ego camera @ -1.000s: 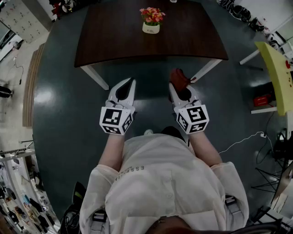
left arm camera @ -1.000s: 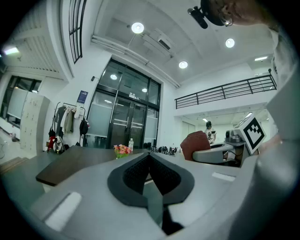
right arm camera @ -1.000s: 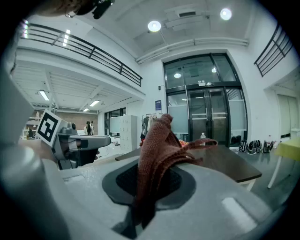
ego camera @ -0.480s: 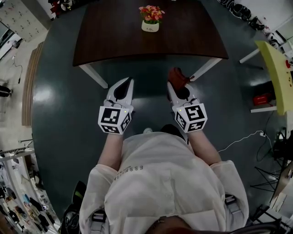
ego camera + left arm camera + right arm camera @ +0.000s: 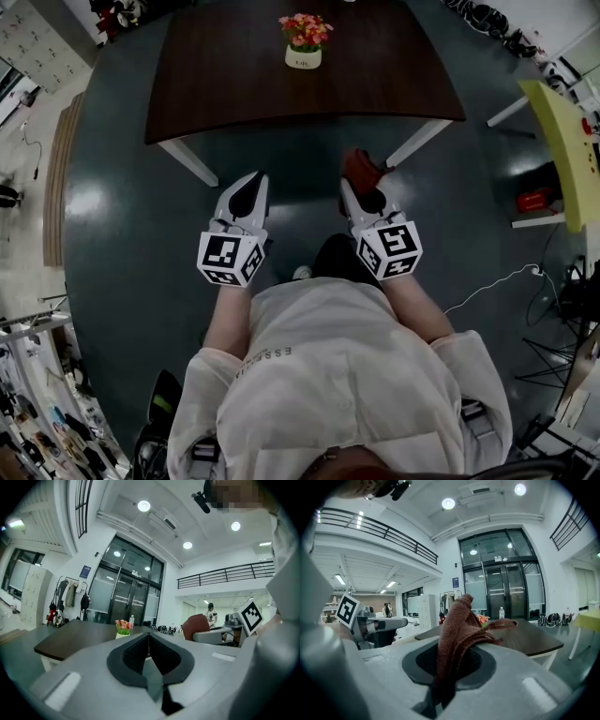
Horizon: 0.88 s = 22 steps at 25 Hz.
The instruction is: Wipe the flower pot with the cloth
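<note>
A small white flower pot (image 5: pixel 303 57) with pink and orange flowers stands on the dark brown table (image 5: pixel 234 84), near its far middle. It also shows small ahead in the left gripper view as the pot (image 5: pixel 123 634) and behind the cloth in the right gripper view as flowers (image 5: pixel 483 619). My right gripper (image 5: pixel 356 178) is shut on a reddish-brown cloth (image 5: pixel 459 634), bunched and sticking up between its jaws; the cloth (image 5: pixel 361 169) hangs short of the table's near edge. My left gripper (image 5: pixel 258 180) is shut and holds nothing. Both are held in front of the person, off the table.
The table's white legs (image 5: pixel 187 161) stand on a dark grey floor. A yellow chair (image 5: pixel 562 150) and a red object (image 5: pixel 534 200) are at the right. A water bottle (image 5: pixel 501 613) stands on the table beyond the pot. Coat racks and lockers line the far wall.
The view has shifted slightly: table and pot sit a little higher and further left in the head view. Both grippers keep their places relative to the body, the cloth still held.
</note>
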{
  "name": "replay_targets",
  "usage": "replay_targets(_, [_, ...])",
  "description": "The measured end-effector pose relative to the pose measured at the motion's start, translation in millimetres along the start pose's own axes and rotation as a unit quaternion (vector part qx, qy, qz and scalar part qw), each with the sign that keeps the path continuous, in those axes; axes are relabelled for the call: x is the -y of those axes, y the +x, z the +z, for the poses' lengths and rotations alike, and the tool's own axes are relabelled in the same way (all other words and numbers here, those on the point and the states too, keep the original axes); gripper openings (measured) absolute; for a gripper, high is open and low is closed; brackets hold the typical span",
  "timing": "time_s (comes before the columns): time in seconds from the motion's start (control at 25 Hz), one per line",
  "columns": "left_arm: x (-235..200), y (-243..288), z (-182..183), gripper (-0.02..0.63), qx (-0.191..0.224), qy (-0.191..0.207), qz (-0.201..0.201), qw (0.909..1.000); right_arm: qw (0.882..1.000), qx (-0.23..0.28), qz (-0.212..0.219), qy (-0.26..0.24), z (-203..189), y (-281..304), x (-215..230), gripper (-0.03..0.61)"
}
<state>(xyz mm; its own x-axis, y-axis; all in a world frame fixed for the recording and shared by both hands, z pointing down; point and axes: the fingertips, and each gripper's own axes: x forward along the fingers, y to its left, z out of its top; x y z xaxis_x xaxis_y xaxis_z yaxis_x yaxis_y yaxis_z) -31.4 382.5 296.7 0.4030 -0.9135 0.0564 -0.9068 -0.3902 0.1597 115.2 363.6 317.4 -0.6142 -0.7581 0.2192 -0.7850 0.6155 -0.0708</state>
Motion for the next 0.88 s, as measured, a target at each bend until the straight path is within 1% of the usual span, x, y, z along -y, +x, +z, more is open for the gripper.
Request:
replay_targets(0.16, [-2, 6, -5, 0.006, -0.01, 0.013, -0.002, 0.9999, 1.0, -0.008, -0.006, 0.021, -6, 10, 14, 0.044])
replay_targets(0.4, [-37, 36, -16, 0.006, -0.024, 0.002, 0.019, 0.9995, 0.999, -0.017, 0.006, 0.035, -12, 55, 34, 0.044])
replay_targets(0.52, [-60, 68, -22, 0.006, -0.036, -0.002, 0.026, 0.999, 0.999, -0.03, 0.013, 0.044, -11, 91, 55, 0.045])
replay_targets(0.68, [-98, 119, -23, 0.006, -0.055, -0.006, 0.036, 0.9978, 0.998, -0.041, 0.021, 0.052, -1, 147, 84, 0.046])
replay_targets(0.76, [-118, 150, -22, 0.006, -0.062, -0.007, 0.035, 0.9974, 0.997, -0.051, 0.025, 0.054, 1, 179, 101, 0.046])
replay_targets(0.88, [-141, 201, -22, 0.006, -0.071, -0.002, 0.024, 0.9972, 0.994, -0.077, 0.03, 0.064, -6, 228, 126, 0.046])
